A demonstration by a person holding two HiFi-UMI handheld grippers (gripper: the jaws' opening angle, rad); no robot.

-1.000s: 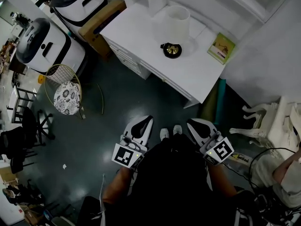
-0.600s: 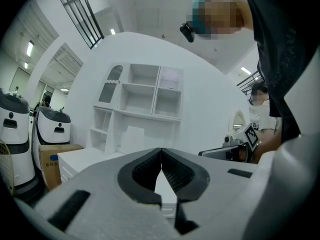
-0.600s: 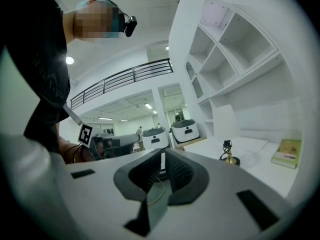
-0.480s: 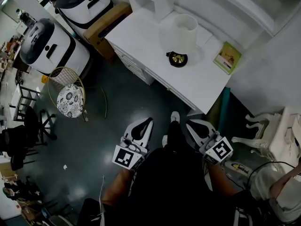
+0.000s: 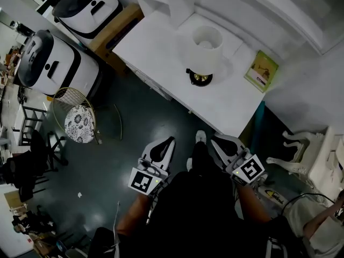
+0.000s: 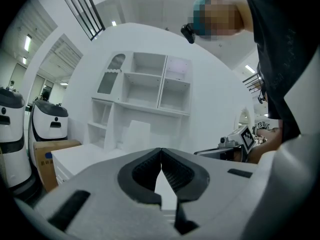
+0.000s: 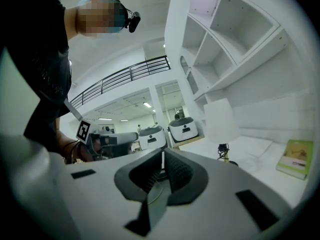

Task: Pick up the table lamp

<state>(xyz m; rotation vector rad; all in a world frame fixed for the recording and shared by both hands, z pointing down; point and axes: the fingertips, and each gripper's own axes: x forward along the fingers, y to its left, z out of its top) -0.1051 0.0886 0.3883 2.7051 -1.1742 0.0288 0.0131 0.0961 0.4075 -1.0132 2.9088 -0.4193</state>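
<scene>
Since the earlier frames the white table lamp with a cylindrical shade and dark round base (image 5: 205,51) has slid lower in the head view, so its shade is now seen more from above. Both grippers have kept their low place close to the person's body.

Head view: the table lamp stands upright near the front edge of the white rectangular desk (image 5: 156,42). A green booklet (image 5: 262,71) lies flat on the same desk top, to the lamp's right and apart from it. The white shelf unit (image 5: 177,1) rises at the back of the desk.

The left gripper (image 5: 169,140) and the right gripper (image 5: 215,140) are held over the dark floor (image 5: 134,112), well apart from the desk. A pale shoe (image 5: 200,137) shows between them.

A brown cardboard box (image 5: 115,28) and two white machines with dark tops (image 5: 45,58) stand left of the desk. A round wire basket with a patterned inlay (image 5: 78,120) sits on the floor. A teal roll (image 5: 257,120) leans by the desk's right end.

Left gripper view: the left gripper (image 6: 161,152) has its ribbed dark pads meeting at the tips, with nothing caught between them. The white shelf unit (image 6: 145,91) and the desk (image 6: 82,156) lie ahead.

Right gripper view: the right gripper (image 7: 163,155) likewise has its jaws pressed together on nothing. Beyond it the table lamp (image 7: 220,122) stands on the desk (image 7: 255,151), with the green booklet (image 7: 296,158) to its right and the shelf unit (image 7: 225,29) above.
</scene>
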